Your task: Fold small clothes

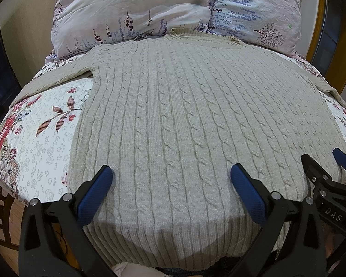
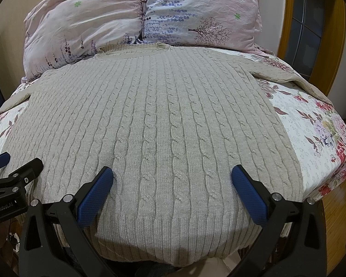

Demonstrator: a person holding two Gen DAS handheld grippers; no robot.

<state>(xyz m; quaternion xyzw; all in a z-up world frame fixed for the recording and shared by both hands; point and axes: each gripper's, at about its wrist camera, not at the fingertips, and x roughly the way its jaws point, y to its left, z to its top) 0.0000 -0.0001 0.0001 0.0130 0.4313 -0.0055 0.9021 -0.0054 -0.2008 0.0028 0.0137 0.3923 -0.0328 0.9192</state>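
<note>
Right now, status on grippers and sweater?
Left gripper open, right gripper open, both over hem. Sweater flat on bed, unfolded, sleeves spread. Pillows touching collar; otherwise unobstructed.

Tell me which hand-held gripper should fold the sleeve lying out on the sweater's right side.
Right hand-held gripper: that sleeve lies on its side of the sweater; the left hand-held gripper would probably have to cross over.

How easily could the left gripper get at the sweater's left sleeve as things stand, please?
Probably yes: the left gripper is open, and the left sleeve lies flat on the bedspread with nothing on it or between them.
</note>
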